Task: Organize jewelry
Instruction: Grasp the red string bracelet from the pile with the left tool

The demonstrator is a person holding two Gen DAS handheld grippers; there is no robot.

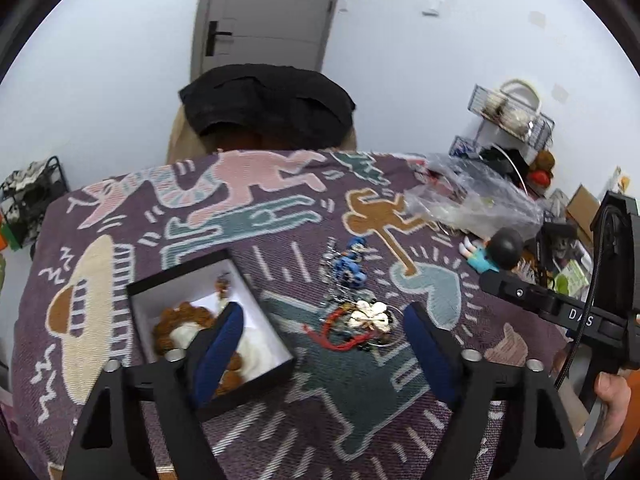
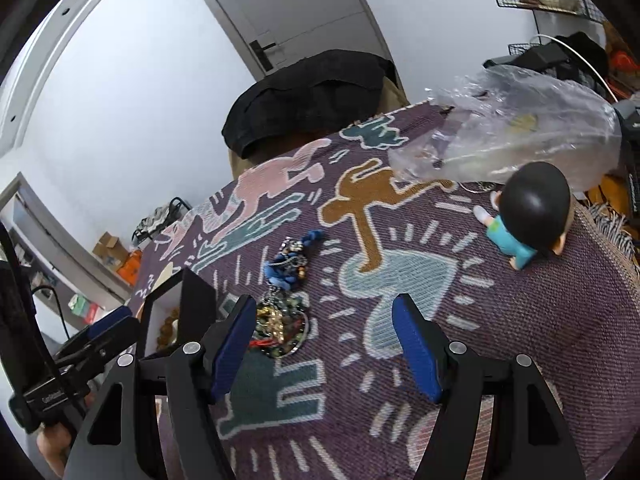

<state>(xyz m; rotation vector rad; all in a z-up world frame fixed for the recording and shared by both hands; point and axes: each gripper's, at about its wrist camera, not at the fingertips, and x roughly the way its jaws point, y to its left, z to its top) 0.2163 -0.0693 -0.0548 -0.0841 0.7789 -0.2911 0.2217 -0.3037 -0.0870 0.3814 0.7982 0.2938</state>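
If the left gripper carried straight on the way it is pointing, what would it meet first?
Probably the jewelry pile on the patterned cloth: it lies between the left gripper's open fingers. Depth is unclear.

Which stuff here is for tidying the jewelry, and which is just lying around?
For the job:
- jewelry pile
- open box with some pieces inside
- blue beads

Just lying around:
- doll
- plastic bag
- black cloth
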